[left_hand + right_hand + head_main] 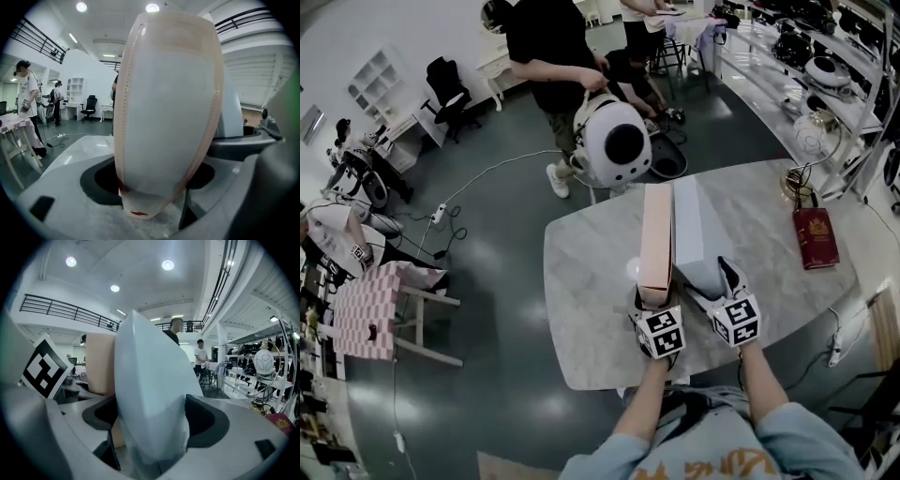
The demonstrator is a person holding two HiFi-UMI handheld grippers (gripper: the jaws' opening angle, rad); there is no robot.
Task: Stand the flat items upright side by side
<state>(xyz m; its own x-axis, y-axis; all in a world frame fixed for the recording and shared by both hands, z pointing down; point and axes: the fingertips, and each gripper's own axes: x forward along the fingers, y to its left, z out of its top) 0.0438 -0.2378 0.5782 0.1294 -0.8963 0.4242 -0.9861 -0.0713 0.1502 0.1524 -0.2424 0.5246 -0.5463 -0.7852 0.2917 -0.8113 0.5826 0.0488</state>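
Marble bench (591,319) in an open lab, with people and chairs past its far edge. My left hand-held gripper (651,302) is clamped on the near end of the pink box (656,234), jaws pressed on both faces. My right hand-held gripper (719,286) grips the near end of the blue box (692,230) the same way. Both boxes stand on a long edge mid-bench, running from near the near edge toward the far edge. They are side by side, touching or just apart; I can't tell which.

Progress, my call: the pair is up and aligned. What's left is letting go and seeing that they stay standing. A red book (815,238) lies flat near the right edge and may need standing too.

Room: bare bench left of the pink box, and open marble between the blue box and the red book. The near edge sits right behind both grippers, so there's little room to back out.
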